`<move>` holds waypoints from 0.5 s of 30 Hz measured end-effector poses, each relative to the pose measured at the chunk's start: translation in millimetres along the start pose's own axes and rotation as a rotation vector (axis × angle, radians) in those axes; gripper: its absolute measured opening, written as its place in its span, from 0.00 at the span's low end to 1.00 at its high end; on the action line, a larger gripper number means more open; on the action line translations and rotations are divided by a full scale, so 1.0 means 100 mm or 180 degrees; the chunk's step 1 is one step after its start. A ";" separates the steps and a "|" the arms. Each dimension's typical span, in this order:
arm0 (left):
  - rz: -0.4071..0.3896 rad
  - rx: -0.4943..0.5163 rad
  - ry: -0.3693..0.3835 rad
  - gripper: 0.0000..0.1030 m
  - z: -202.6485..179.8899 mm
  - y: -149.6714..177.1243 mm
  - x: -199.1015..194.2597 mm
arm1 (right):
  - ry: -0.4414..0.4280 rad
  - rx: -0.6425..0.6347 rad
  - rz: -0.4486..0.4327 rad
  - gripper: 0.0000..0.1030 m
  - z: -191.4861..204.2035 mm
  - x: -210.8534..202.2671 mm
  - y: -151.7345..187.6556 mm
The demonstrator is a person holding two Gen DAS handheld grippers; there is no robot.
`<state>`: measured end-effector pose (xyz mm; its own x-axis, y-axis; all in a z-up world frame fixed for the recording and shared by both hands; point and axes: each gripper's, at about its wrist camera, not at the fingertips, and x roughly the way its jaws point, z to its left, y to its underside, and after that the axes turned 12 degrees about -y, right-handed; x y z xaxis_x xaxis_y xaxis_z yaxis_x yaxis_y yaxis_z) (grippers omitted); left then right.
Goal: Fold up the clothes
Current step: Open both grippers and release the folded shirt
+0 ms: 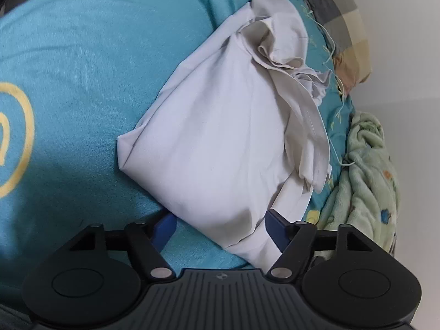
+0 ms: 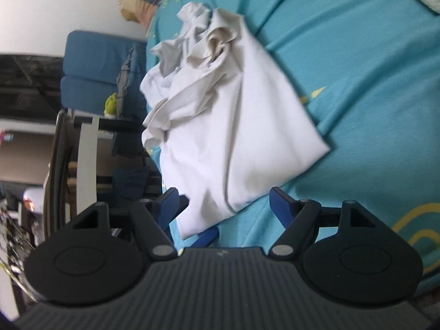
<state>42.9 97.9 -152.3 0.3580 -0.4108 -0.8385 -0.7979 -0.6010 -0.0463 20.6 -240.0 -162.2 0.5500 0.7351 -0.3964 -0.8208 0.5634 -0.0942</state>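
Between both sets of jaws, on the teal bedsheet [image 1: 82,82], lies a half-folded white garment [image 1: 220,143], smooth at its near end and bunched at the far end. Left gripper [image 1: 220,228] jaws stand apart astride its near corner; right gripper [image 2: 228,206] jaws also stand apart, though blur hides any contact. Being light, limp cotton, it will sag and slide, so pinching the near hem corners looks best.

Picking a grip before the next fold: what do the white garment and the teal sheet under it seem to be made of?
White garment: looks like thin matte woven cotton, holding fine wrinkles and crisp creases. Teal sheet: a smooth, faintly shiny fabric with printed yellow shapes, possibly a polyester blend; the look cannot settle it.
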 end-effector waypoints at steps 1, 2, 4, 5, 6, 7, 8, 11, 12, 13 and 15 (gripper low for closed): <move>-0.0006 -0.0049 0.0038 0.66 0.02 -0.01 0.02 | -0.0002 -0.0053 0.0012 0.73 0.01 0.04 0.03; -0.0028 -0.0087 0.0072 0.61 0.03 -0.02 0.02 | -0.0021 -0.0071 0.0025 0.73 0.01 0.07 0.06; -0.0079 -0.0114 0.0121 0.46 0.04 -0.03 0.02 | -0.0094 -0.0050 0.0061 0.73 0.00 0.14 0.10; -0.0112 -0.0103 0.0134 0.37 0.04 -0.02 0.02 | -0.0126 -0.0039 0.0073 0.73 -0.01 0.17 0.12; -0.0144 -0.0097 0.0166 0.34 0.05 -0.02 0.00 | -0.0150 -0.0036 0.0072 0.73 -0.01 0.18 0.13; -0.0176 -0.0095 0.0217 0.26 0.05 -0.01 -0.02 | -0.0175 -0.0033 0.0064 0.73 0.00 0.19 0.13; -0.0208 -0.0094 0.0268 0.18 0.06 0.00 -0.05 | -0.0213 -0.0020 0.0054 0.73 0.00 0.19 0.13; -0.0292 -0.0130 0.0481 0.12 0.08 0.01 -0.12 | -0.0383 0.0062 0.0022 0.73 0.01 0.19 0.13; -0.0312 -0.0151 0.0551 0.11 0.09 0.01 -0.14 | -0.0439 0.0096 0.0010 0.73 0.00 0.20 0.14; -0.0331 -0.0171 0.0620 0.09 0.09 0.01 -0.16 | -0.0493 0.0134 -0.0001 0.73 -0.01 0.21 0.15; -0.0377 -0.0211 0.0705 0.09 0.11 0.01 -0.19 | -0.0564 0.0229 -0.0043 0.73 -0.05 0.25 0.20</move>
<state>30.5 112.5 -142.3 0.5505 -0.4706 -0.6896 -0.7132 -0.6945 -0.0953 17.5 -212.4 -178.2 0.5846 0.7786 -0.2280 -0.8036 0.5944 -0.0302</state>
